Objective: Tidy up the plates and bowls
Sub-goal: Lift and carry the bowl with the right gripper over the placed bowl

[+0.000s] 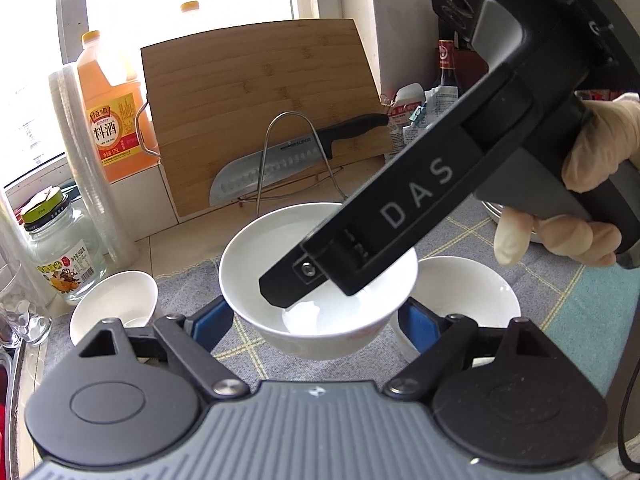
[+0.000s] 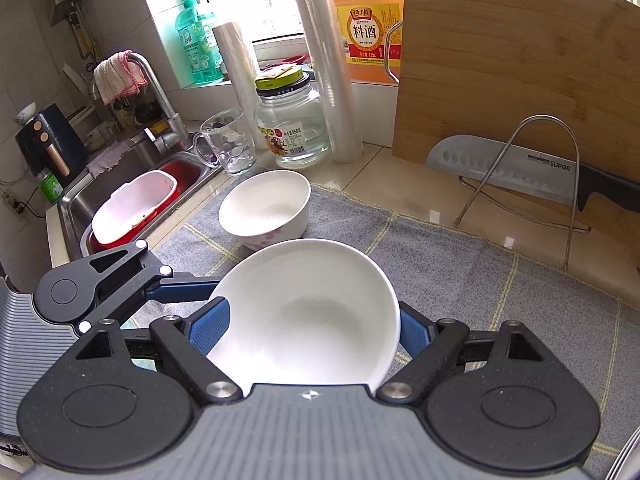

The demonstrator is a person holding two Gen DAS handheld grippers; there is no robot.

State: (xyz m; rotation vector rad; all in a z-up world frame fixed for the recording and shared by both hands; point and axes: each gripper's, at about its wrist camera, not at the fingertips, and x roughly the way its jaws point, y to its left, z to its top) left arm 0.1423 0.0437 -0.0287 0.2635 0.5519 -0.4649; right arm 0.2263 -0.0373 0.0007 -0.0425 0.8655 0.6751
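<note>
Kitchen tiles and a bright window are seen behind the desk (image 2: 360, 176), part of which is covered by a grey checked cloth (image 2: 440, 264). A bamboo cutting board (image 1: 260, 112) is leaned against the wall, with a knife (image 1: 280, 160) propped on a wire rack (image 1: 296, 160) in front of it. An orange cooking-wine bottle (image 1: 110, 112), a glass jar (image 1: 60, 252) and a glass mug (image 2: 226, 146) are stood towards the sink (image 2: 132, 168).

A white bowl (image 1: 320, 280) is held between the blue pads of the left gripper (image 1: 316, 320), which is closed on the bowl's sides. The right gripper, seen in the left wrist view in a gloved hand (image 1: 592, 184), is reached over this bowl, its tip inside the rim. In the right wrist view the right gripper (image 2: 314, 328) is seen with its pads on either side of that same bowl (image 2: 312, 312); whether it is pressed against it cannot be told.

A second bowl (image 1: 116, 300) is set on the cloth to the left, and a third bowl (image 1: 472, 292) just beside the held one on the right.
</note>
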